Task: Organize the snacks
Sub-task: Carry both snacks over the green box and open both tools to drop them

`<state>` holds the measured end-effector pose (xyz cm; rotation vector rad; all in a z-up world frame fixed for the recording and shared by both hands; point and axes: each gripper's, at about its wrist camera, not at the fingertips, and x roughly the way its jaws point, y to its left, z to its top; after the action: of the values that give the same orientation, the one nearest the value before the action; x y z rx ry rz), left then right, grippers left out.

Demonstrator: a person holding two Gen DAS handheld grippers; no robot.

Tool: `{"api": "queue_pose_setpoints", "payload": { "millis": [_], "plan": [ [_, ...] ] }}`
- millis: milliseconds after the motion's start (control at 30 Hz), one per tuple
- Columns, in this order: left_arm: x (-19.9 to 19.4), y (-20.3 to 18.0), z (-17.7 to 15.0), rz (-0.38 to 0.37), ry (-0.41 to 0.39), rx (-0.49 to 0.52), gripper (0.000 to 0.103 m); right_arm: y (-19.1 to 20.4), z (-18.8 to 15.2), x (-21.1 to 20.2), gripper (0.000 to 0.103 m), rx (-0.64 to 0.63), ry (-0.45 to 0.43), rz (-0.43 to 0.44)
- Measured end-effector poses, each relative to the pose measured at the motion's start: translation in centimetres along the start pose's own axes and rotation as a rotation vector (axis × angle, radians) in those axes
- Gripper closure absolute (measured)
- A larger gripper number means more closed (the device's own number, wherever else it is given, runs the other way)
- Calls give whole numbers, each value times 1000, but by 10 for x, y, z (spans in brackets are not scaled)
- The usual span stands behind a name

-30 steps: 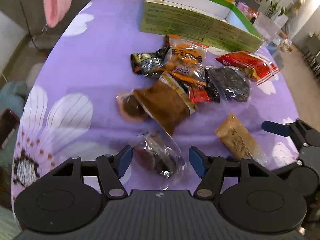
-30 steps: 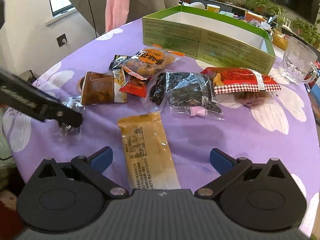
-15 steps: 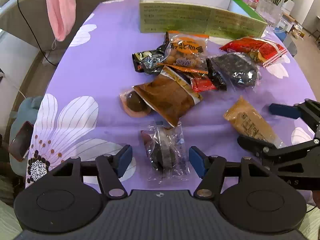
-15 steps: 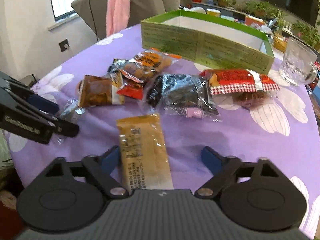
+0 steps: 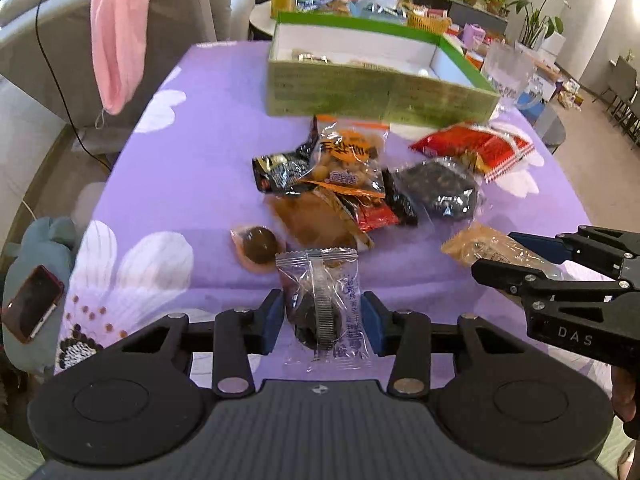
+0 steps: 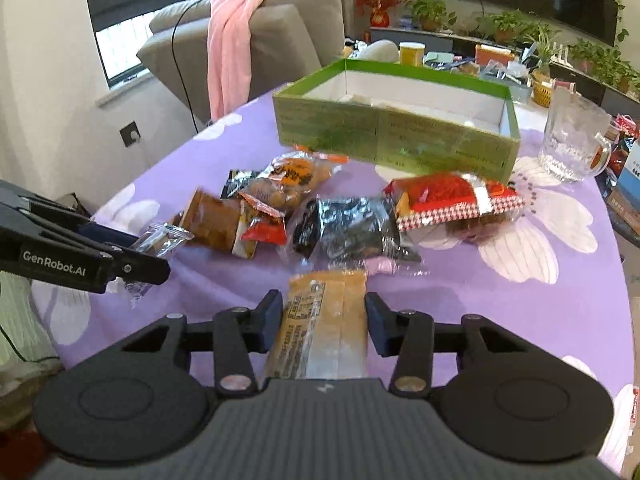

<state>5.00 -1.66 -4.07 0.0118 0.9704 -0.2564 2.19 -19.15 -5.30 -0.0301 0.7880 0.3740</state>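
On the purple table: a person is holding two black grabbers over a pile of snacks, and lots could still go wrong.

Purple flowered cloth (image 6: 500, 300): it is lying loose over the table. If a grabber is dragging low, it could be catching the cloth and pulling all the snacks along.

Green box (image 6: 396, 136): it is sitting open at the far side, behind the pile. It is looking like the place for the snacks. It is well apart from both grabbers, so a packet could be falling out on the way.

Glass mug (image 6: 572, 140): it is standing just beside the box on the right. An arm swinging wide could be knocking it over.

Snack pile (image 5: 360, 184): orange, black, red and brown bags are lying on top of each other between the grabbers and the box. A low packet could be bumping them off the edge.

Yellow bar (image 6: 324, 320): the right grabber (image 6: 325, 316) is squeezing it from both sides, its jaws as tight as they go. The wrapper is looking smooth, so it could be sliding out.

Clear packet with the dark sweet (image 5: 322, 304): the left grabber (image 5: 322, 316) is closing on it, with the blue pads already at its sides. The plastic is thin and crinkly. If only the loose wrap is getting pinched, the sweet could be slipping down and dropping.
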Motion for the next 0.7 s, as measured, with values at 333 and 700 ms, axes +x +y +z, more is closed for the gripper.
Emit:
{"api": "queue_pose_setpoints", "payload": {
  "millis": [333, 700],
  "plan": [
    [-17, 3, 10, -20, -60, 9, 64, 1, 11, -13, 86, 3, -31, 33],
    [-9, 8, 5, -23, -31, -10, 64, 14, -25, 8, 23, -151, 132, 40]
  ]
}}
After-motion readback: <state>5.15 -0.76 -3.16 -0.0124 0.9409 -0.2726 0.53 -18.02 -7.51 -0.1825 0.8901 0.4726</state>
